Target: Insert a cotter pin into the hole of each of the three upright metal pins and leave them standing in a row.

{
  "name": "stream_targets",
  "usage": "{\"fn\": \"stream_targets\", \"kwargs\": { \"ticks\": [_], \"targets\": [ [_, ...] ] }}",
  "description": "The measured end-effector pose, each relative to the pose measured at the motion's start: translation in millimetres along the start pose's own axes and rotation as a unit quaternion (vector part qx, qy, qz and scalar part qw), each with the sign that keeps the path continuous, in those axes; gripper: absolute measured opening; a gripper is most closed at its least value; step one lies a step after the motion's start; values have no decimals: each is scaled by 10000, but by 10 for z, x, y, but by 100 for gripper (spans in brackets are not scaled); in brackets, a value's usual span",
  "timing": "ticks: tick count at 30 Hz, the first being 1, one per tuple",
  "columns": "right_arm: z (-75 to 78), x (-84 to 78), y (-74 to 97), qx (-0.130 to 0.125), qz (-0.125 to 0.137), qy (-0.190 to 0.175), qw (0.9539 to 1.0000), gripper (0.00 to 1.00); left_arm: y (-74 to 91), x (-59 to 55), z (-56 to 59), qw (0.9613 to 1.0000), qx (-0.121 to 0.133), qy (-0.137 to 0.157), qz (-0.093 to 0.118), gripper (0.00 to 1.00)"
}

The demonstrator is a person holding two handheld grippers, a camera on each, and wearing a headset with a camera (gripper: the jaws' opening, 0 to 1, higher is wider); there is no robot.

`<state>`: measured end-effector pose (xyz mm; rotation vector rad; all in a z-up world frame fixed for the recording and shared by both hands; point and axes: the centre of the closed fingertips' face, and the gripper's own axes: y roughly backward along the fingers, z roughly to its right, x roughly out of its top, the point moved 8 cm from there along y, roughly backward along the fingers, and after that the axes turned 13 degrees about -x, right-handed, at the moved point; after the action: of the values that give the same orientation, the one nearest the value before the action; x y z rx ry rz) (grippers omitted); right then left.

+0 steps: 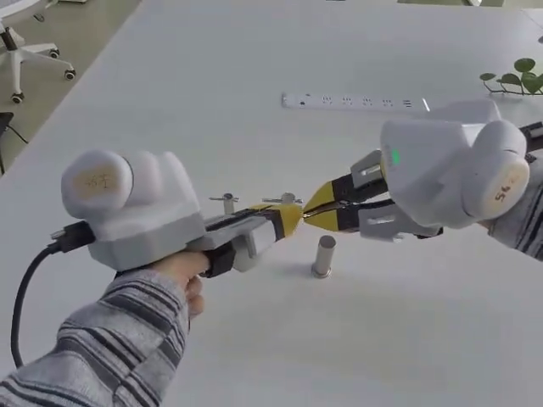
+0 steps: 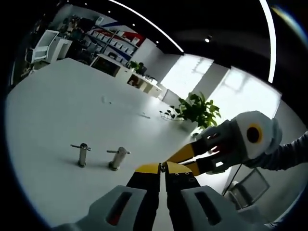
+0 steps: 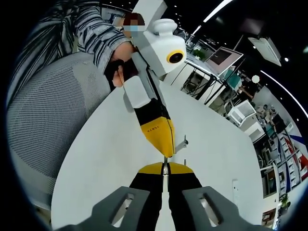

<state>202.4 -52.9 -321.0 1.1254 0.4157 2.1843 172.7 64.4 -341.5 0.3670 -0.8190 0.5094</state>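
Above the white table (image 1: pixel 254 93), my left gripper (image 1: pixel 293 217) and my right gripper (image 1: pixel 310 212) meet tip to tip, both with jaws shut. A thin grey sliver, seemingly a cotter pin (image 3: pixel 165 167), sits pinched where the tips touch; it is too small to make out fully. One bare upright metal pin (image 1: pixel 323 256) stands just below the tips. Two more upright pins (image 1: pixel 227 203) (image 1: pixel 286 200), each with a cotter pin through its top, stand behind; the left gripper view shows them at the pin on the left (image 2: pixel 82 154) and the pin beside it (image 2: pixel 117 158).
A white power strip (image 1: pixel 356 102) lies at the back of the table, with a green plant (image 1: pixel 516 78) at the far right edge. An office chair (image 1: pixel 19 49) stands on the floor off the table's left side.
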Motion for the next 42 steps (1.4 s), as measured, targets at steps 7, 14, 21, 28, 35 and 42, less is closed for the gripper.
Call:
{"fn": "stream_targets", "kwargs": {
  "ticks": [7,14,21,28,35,42],
  "targets": [
    [-24,-17,1,63,-53,-362,9993,0,-8,-23,-2,9999,-68,-75,-10,0],
    [-28,-43,-21,160,-13,-1231,9923,0,-4,-6,-3,9991,-167,-372,-123,0],
    [4,-22,19,192,184,-2233,9744,11,42,22,-30,9927,-202,-1072,-509,0],
    [23,-107,60,411,241,-3267,9439,22,97,19,-47,9758,-235,-1922,-1014,0],
    [-21,-154,125,617,325,-3701,9264,23,126,10,1,9660,-667,-2250,-1086,0],
    [-126,-208,159,870,342,-4071,9086,23,160,14,53,9567,-1013,-2463,-1179,0]
  ]
}}
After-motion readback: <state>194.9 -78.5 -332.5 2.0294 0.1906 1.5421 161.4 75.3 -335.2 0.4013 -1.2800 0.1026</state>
